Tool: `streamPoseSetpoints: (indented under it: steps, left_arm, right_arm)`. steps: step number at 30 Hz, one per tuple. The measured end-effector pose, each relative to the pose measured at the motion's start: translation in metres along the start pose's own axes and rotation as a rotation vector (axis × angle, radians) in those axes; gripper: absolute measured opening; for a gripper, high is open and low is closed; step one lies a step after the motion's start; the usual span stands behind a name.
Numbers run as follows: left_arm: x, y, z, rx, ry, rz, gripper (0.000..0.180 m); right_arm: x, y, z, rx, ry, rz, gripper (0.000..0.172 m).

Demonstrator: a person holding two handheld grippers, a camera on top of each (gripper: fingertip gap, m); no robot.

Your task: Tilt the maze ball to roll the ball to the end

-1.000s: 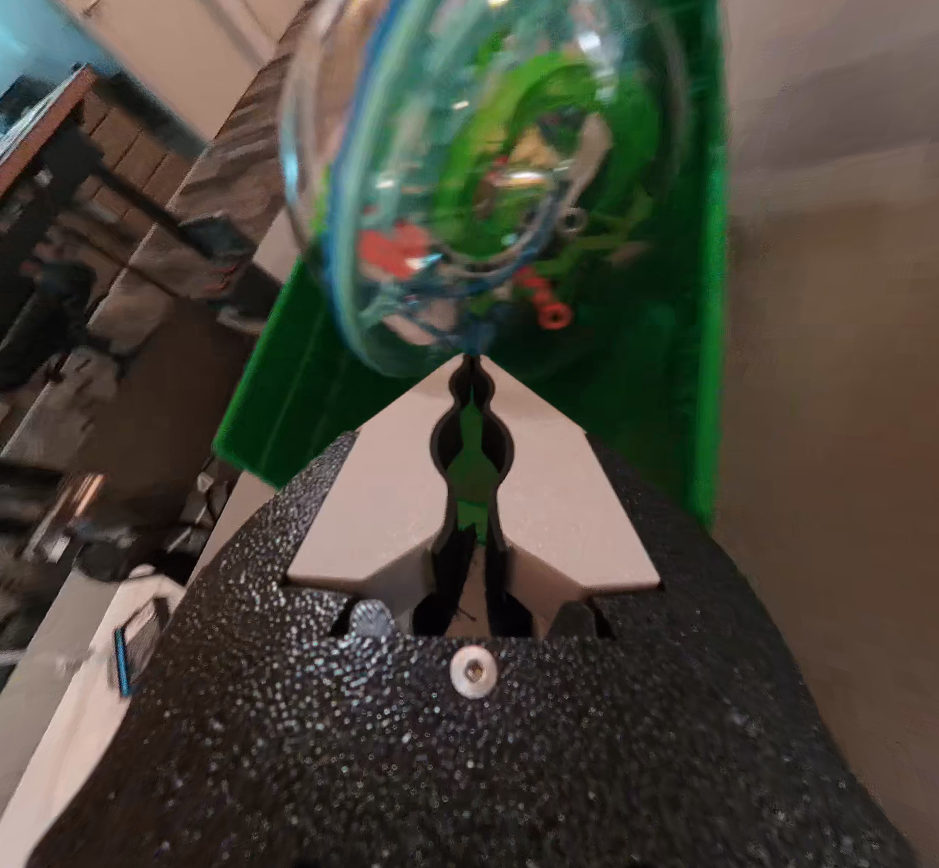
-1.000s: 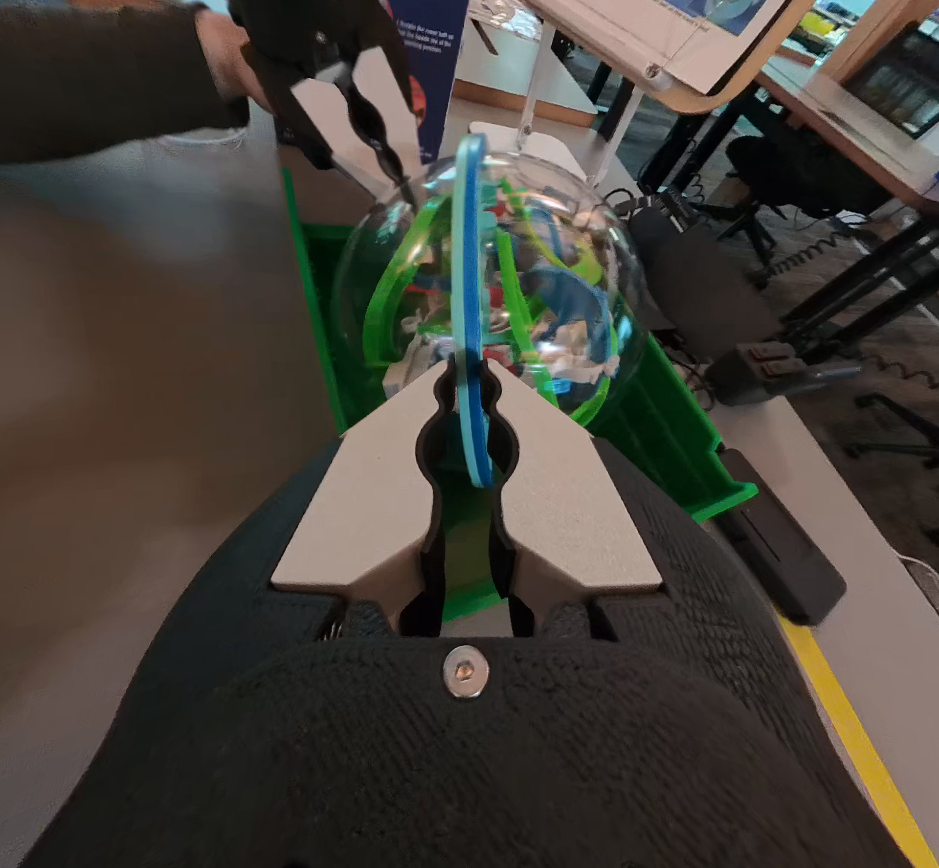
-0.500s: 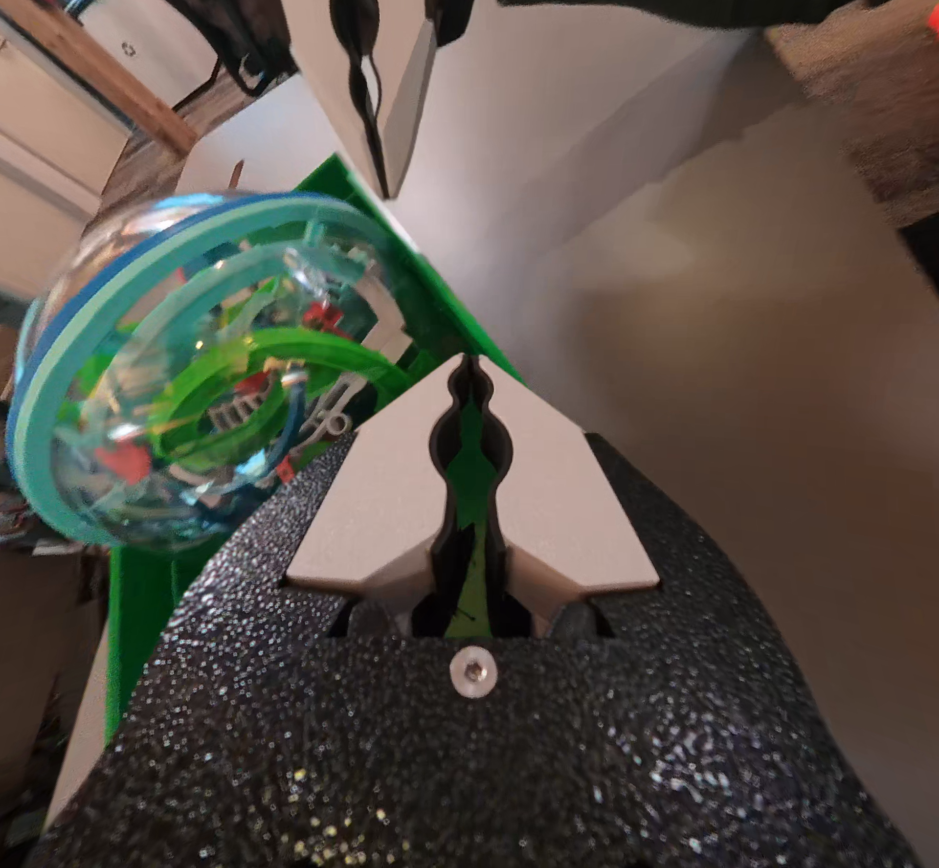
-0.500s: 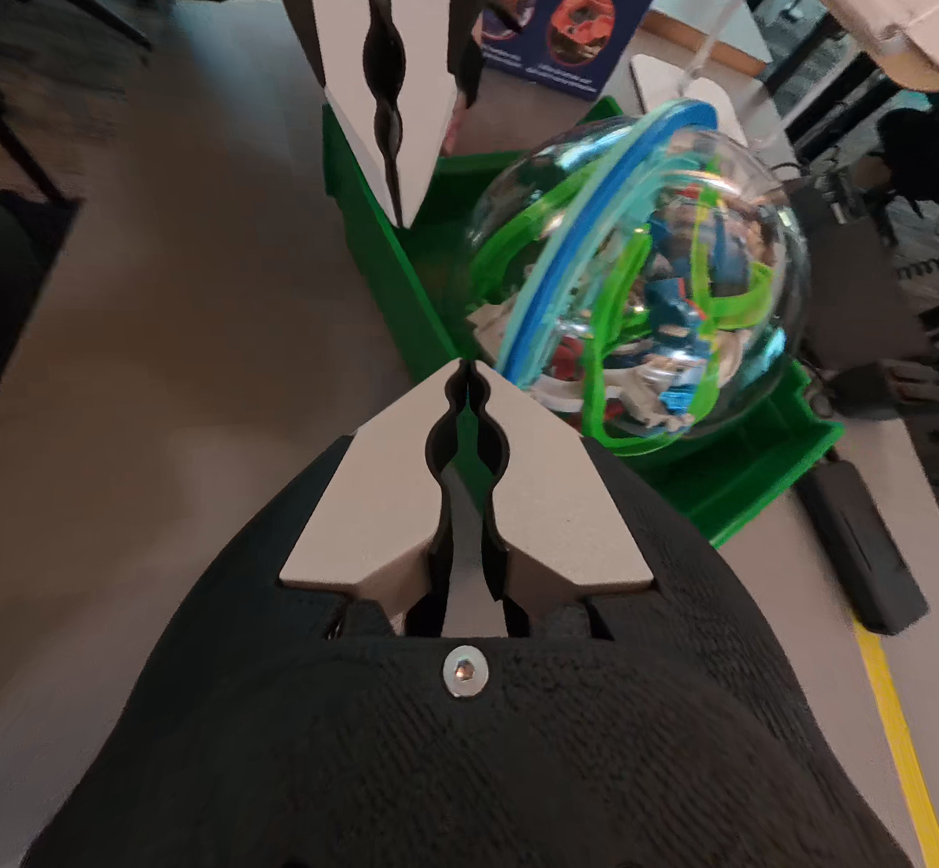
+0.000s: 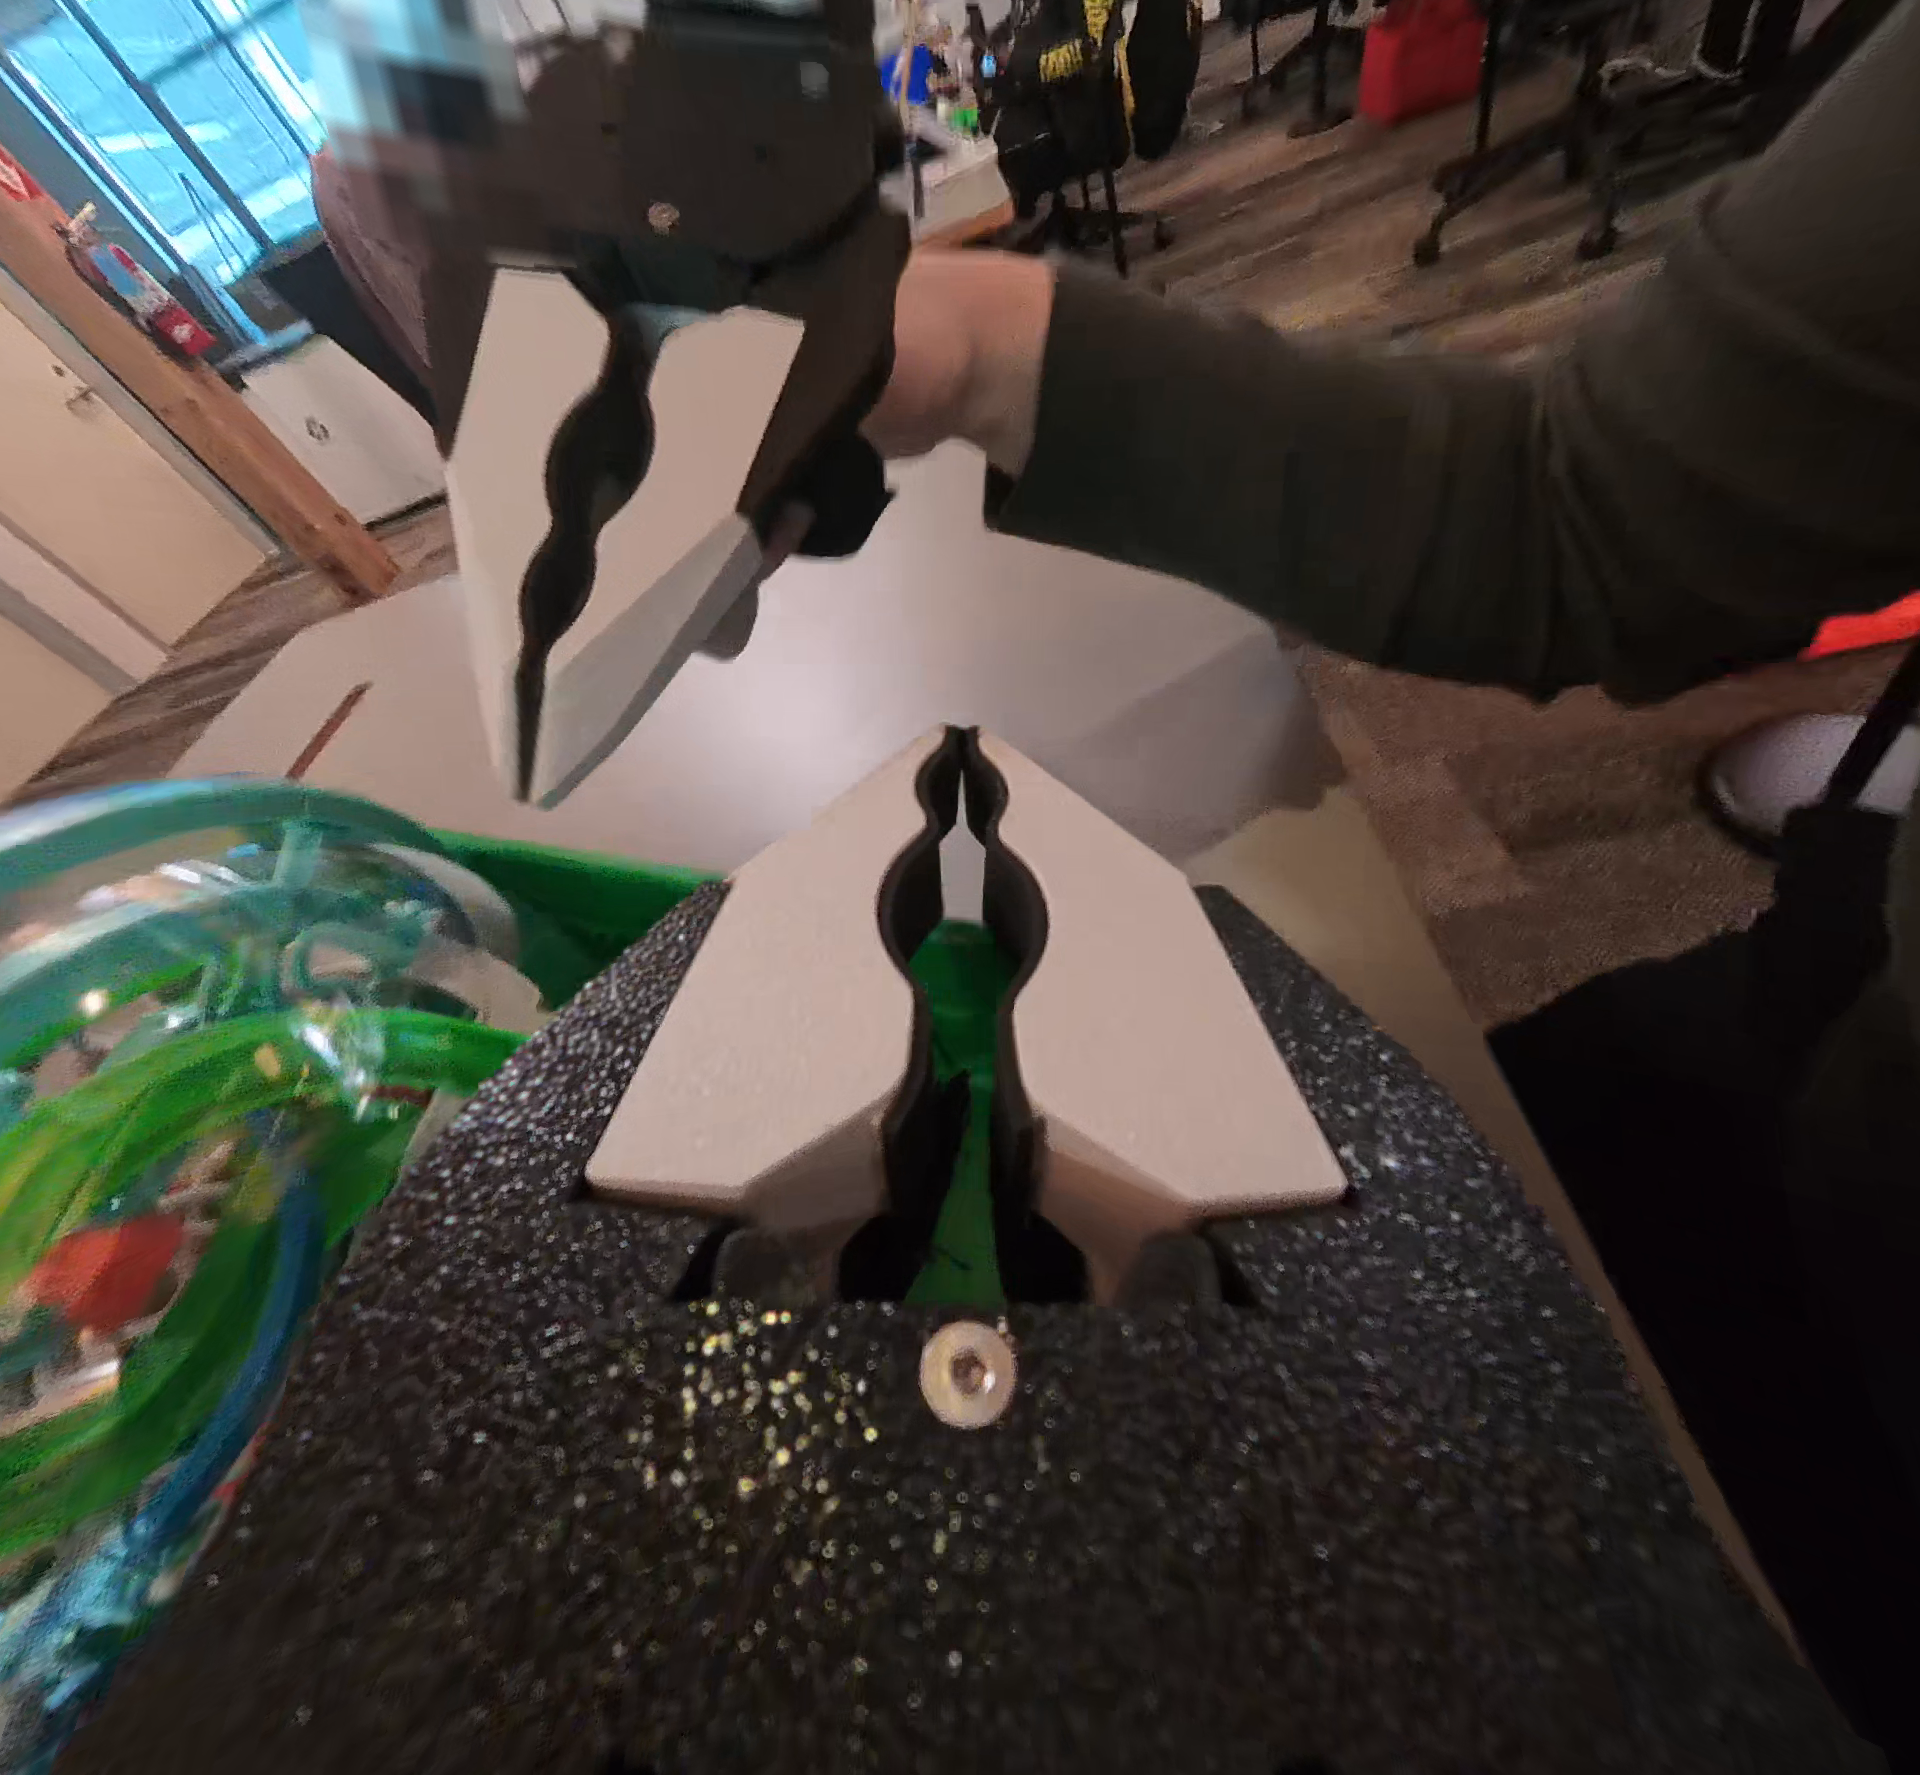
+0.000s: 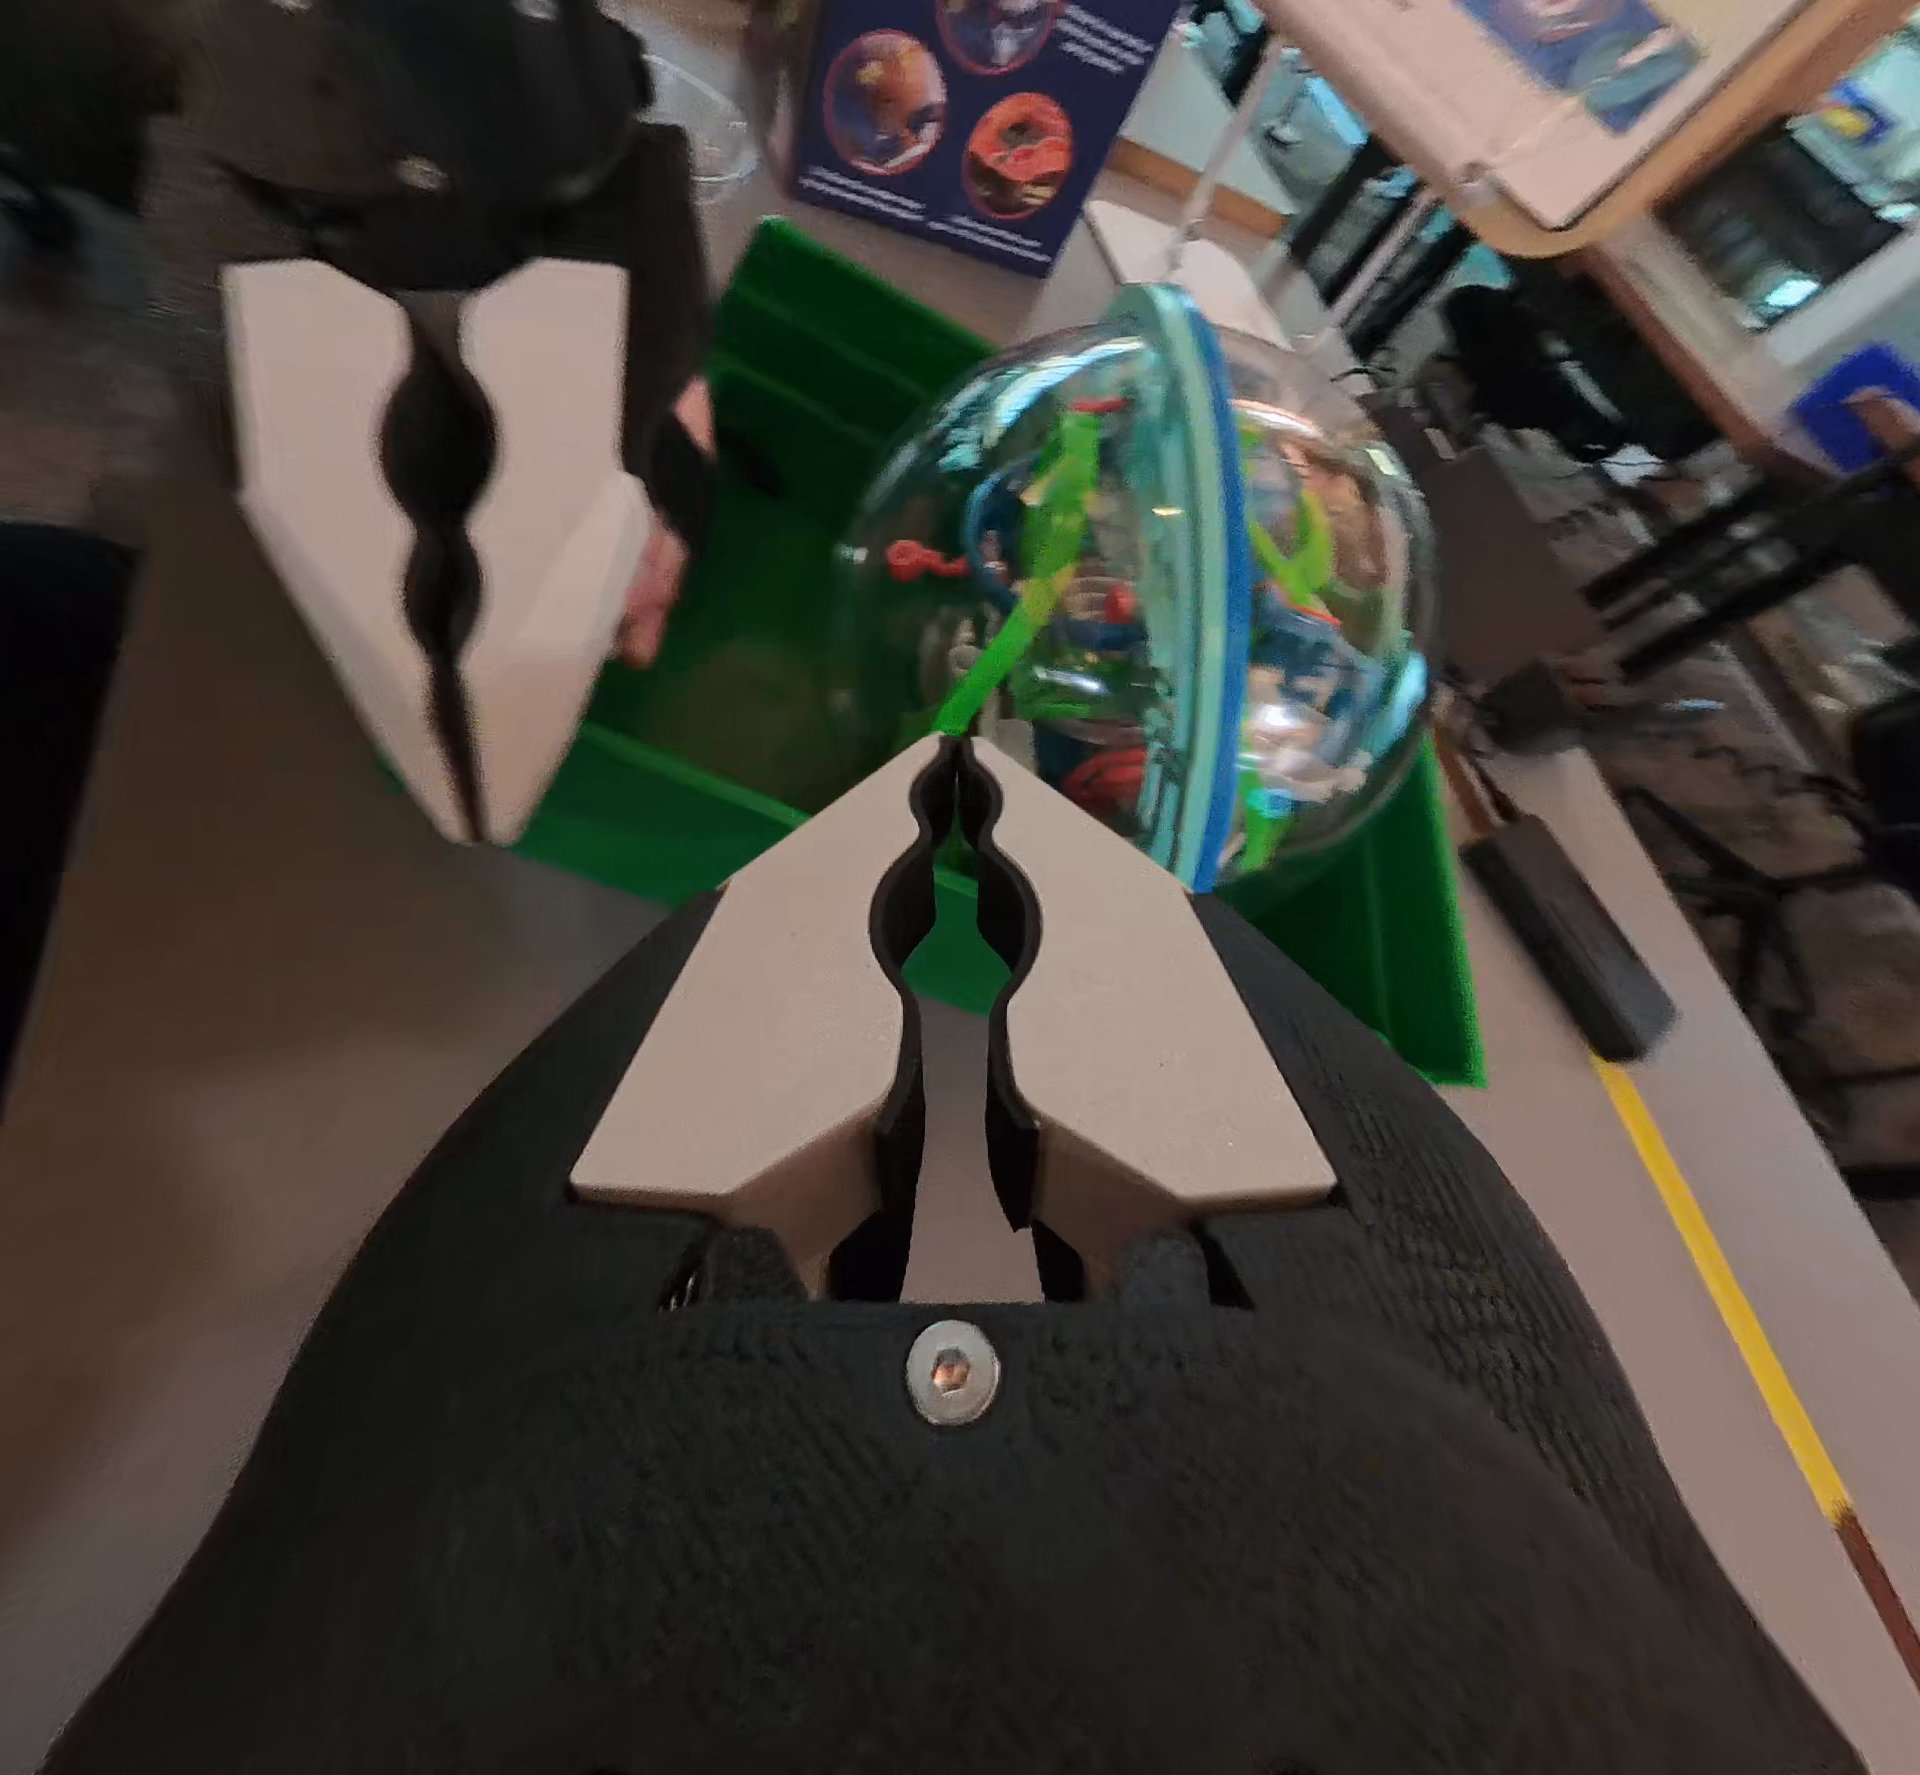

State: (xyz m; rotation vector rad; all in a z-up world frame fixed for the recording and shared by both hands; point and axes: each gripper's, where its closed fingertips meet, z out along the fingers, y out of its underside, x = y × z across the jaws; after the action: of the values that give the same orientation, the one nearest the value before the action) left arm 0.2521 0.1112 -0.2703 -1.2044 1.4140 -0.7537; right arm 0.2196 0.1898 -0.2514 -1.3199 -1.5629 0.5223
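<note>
Both grippers are being held shut on nothing, clear of the maze ball. Left gripper (image 5: 961,738) is being carried with its fingertips closed together, only bare table (image 5: 935,624) being seen past them; in the right wrist view it (image 6: 470,826) is being seen at the far left, its tips pointing down beside the near wall of the green tray (image 6: 665,821), a hand (image 6: 649,582) being glimpsed behind it. To the right of it, the right gripper (image 6: 958,746) is being held with its tips likewise meeting, nothing being pinched between them. Just beyond and to the right of those tips, the maze ball (image 6: 1143,603) is being left resting in the tray, its blue band standing roughly upright and tilted slightly. From the left gripper's side, the ball (image 5: 208,1050) is being seen low at the left, close beside the gripper body, while the right gripper (image 5: 530,780) is being held above and ahead, tips downward, on a dark sleeve (image 5: 1403,478).
</note>
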Motion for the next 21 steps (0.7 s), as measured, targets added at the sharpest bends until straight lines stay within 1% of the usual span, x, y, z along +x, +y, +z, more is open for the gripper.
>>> streamPoseSetpoints:
  steps: [1, 2, 4, 6, 9, 11, 12, 13, 14, 16, 17, 21]
  left_arm:
    - [0.002, -0.009, -0.001, 0.038, -0.008, 0.010, 0.000]
    - [0.004, -0.018, -0.007, 0.070, -0.022, 0.024, 0.000]
    - [0.000, -0.030, -0.029, 0.111, -0.076, 0.065, 0.000]
    - [-0.018, -0.032, -0.061, 0.127, -0.194, 0.104, 0.000]
    - [-0.071, -0.018, -0.118, 0.094, -0.455, 0.104, 0.000]
    - [-0.103, 0.003, -0.149, 0.024, -0.560, 0.058, 0.000]
    - [-0.119, 0.015, -0.161, -0.017, -0.602, 0.031, 0.007]
    - [-0.130, 0.026, -0.167, -0.051, -0.607, 0.008, 0.024]
    - [-0.135, 0.036, -0.169, -0.074, -0.577, -0.018, 0.036]
    - [-0.147, 0.051, -0.168, -0.124, -0.530, -0.058, 0.050]
    - [-0.150, 0.057, -0.166, -0.150, -0.495, -0.065, 0.053]
    - [-0.154, 0.070, -0.156, -0.223, -0.337, -0.069, 0.051]
  right_arm:
    - [0.005, 0.000, -0.003, 0.004, 0.052, 0.003, 0.001]
    - [0.010, -0.001, -0.006, 0.015, 0.101, 0.012, 0.007]
    - [0.016, -0.001, -0.014, 0.037, 0.173, 0.042, 0.016]
    - [0.023, 0.005, -0.021, 0.027, 0.228, 0.076, 0.024]
    - [0.039, 0.019, -0.027, -0.011, 0.303, 0.106, 0.024]
    - [0.046, 0.027, -0.023, -0.035, 0.286, 0.123, 0.024]
    - [0.049, 0.031, -0.019, -0.047, 0.267, 0.128, 0.025]
    - [0.052, 0.034, -0.015, -0.059, 0.247, 0.127, 0.025]
    - [0.055, 0.036, -0.010, -0.070, 0.228, 0.122, 0.025]
    - [0.059, 0.039, -0.002, -0.092, 0.175, 0.119, 0.029]
    - [0.059, 0.041, 0.002, -0.103, 0.143, 0.119, 0.030]
    - [0.057, 0.044, 0.012, -0.114, 0.032, 0.123, 0.030]
